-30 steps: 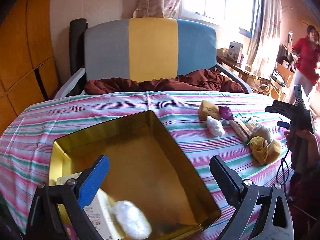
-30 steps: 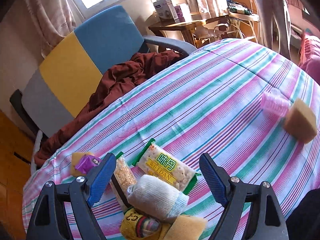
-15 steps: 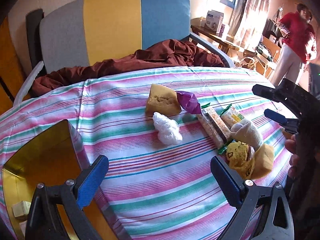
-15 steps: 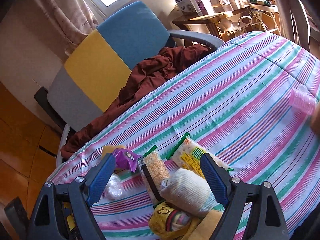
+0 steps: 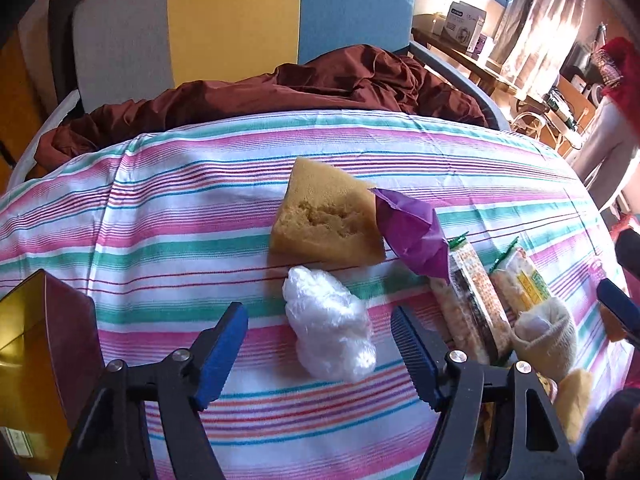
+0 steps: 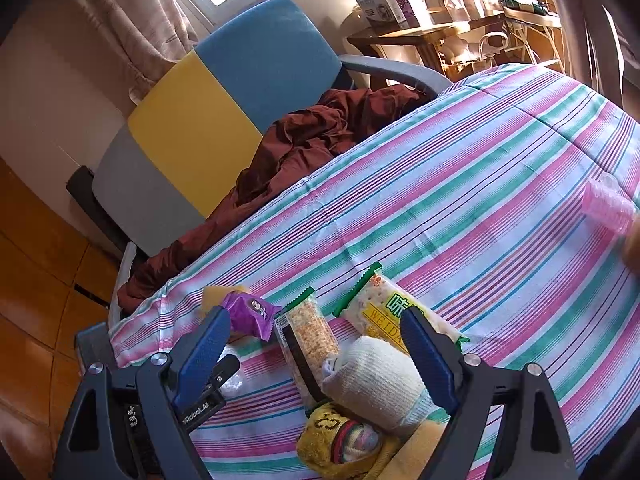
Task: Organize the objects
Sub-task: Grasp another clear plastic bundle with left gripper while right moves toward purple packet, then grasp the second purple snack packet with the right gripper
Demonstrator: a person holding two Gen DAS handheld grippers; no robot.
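My left gripper (image 5: 320, 354) hangs over the striped tablecloth (image 5: 180, 208), its jaws closing around a white crumpled plastic wad (image 5: 328, 332). Small gaps still show between the blue pads and the wad. Behind the wad lie a tan sponge (image 5: 324, 216) and a purple packet (image 5: 412, 236). My right gripper (image 6: 316, 320) stands open above a cracker pack (image 6: 312, 336), a rolled white sock (image 6: 376, 384) and a green-edged biscuit pack (image 6: 396, 312), holding nothing. A yellow rolled sock (image 6: 340, 440) lies nearest the camera.
The gold tin (image 5: 24, 340) sits at the left table edge. A pink ridged cup (image 6: 608, 204) lies far right. Behind the table stands a grey, yellow and blue chair (image 5: 232, 20) with brown cloth (image 5: 320, 84). A person in red (image 5: 616, 80) stands at the right.
My left gripper has swung right, from over the gold tin to the white wad, dropped lower, and its jaws have narrowed. The right gripper has barely moved.
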